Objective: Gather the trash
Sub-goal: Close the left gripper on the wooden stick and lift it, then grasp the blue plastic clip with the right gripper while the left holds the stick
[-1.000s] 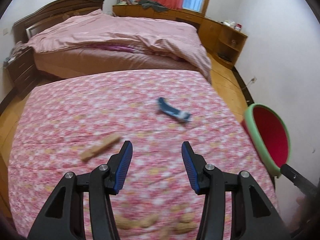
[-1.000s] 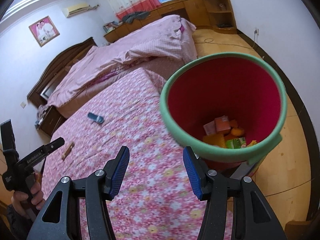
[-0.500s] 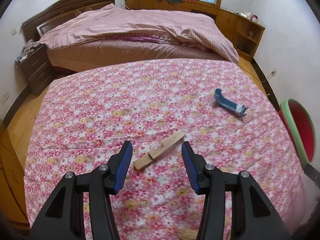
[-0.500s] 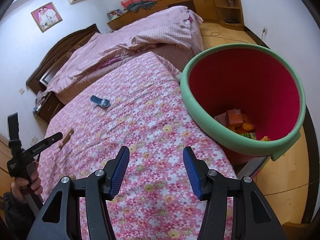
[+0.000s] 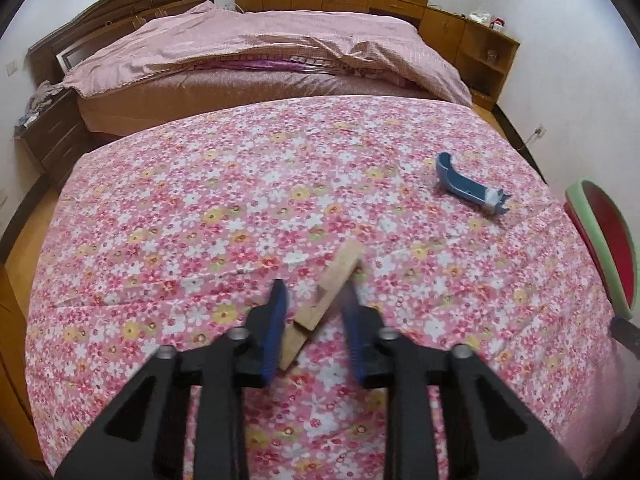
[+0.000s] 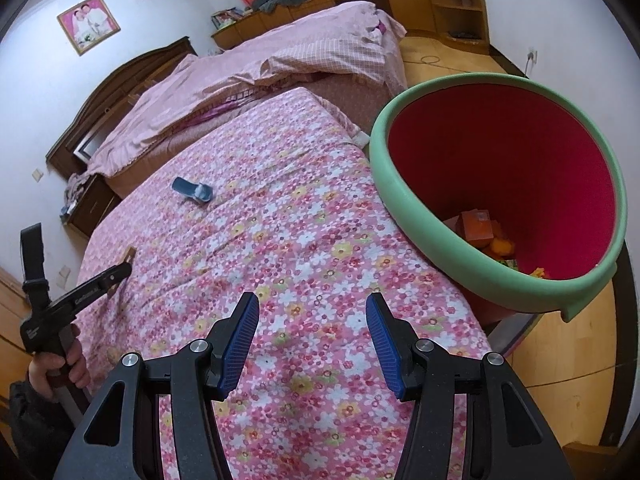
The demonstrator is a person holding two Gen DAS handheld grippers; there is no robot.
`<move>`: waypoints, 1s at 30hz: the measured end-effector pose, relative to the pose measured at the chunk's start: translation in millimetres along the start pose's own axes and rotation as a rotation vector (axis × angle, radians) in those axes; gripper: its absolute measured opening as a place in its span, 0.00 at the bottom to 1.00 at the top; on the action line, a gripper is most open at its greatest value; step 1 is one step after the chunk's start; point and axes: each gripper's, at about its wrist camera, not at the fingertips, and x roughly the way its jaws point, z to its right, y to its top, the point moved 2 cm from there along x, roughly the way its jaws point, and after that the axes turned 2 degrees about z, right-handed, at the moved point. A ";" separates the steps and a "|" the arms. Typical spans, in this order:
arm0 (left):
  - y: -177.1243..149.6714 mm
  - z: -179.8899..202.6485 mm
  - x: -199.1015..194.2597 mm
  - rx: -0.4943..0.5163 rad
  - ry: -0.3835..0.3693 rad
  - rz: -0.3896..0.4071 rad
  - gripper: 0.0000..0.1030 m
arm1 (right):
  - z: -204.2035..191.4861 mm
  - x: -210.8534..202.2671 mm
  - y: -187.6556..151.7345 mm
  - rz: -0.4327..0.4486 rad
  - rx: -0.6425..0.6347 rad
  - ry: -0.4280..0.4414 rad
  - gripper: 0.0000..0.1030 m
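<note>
A pale wooden stick (image 5: pixel 340 272) lies slantwise on the pink flowered cloth (image 5: pixel 200 220). My left gripper (image 5: pixel 314 300) is down around it. The jaws are closing, with the stick between them and both blue pads touching its sides. A blue plastic piece (image 5: pixel 464 186) lies farther off to the right. In the right wrist view my right gripper (image 6: pixel 312 320) hovers open above the cloth with nothing between its fingers. The green-rimmed red bin (image 6: pixel 400 184) stands just to its right, holding several scraps. The left gripper (image 6: pixel 120 272) shows there at the far left, at the stick (image 6: pixel 130 254).
A person's hand (image 6: pixel 60 364) grips the left tool's handle. Beyond the flowered cloth stands a bed with a pink quilt (image 5: pixel 260 52) and a dark wooden headboard. A nightstand (image 5: pixel 52 136) is at the left. Wooden cabinets (image 5: pixel 484 60) line the far wall. The bin's rim (image 5: pixel 600 248) edges the cloth at the right.
My left gripper has moved forward and down onto the stick, and its jaws have narrowed around it. The right gripper has drifted a little over the cloth beside the bin and stays open.
</note>
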 end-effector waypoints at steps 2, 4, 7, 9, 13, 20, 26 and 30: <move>-1.3 2.1 -0.4 0.001 -0.009 -0.002 0.14 | -3.5 3.1 0.9 -0.006 -0.007 0.005 0.55; -2.3 4.6 -1.8 -0.014 -0.021 -0.004 0.09 | -8.6 6.6 3.3 -0.006 -0.020 0.008 0.55; -2.0 2.3 -5.2 -0.089 -0.042 -0.009 0.09 | -19.5 13.7 10.5 0.000 -0.044 0.017 0.55; -0.5 -1.7 -5.2 -0.143 -0.055 -0.002 0.09 | -27.0 19.6 16.5 0.004 -0.062 0.025 0.56; -0.4 -10.8 -3.9 -0.209 -0.013 0.029 0.09 | -42.7 33.6 30.2 0.010 -0.101 0.036 0.55; -7.6 -22.4 -5.5 -0.236 0.030 0.088 0.09 | -70.4 69.2 51.0 -0.004 -0.167 0.043 0.55; -13.6 -41.3 -14.2 -0.275 0.012 0.106 0.09 | -97.8 97.1 66.5 0.001 -0.247 0.044 0.55; -17.7 -48.4 -16.2 -0.284 -0.001 0.109 0.09 | -116.0 110.1 77.2 0.028 -0.306 0.053 0.55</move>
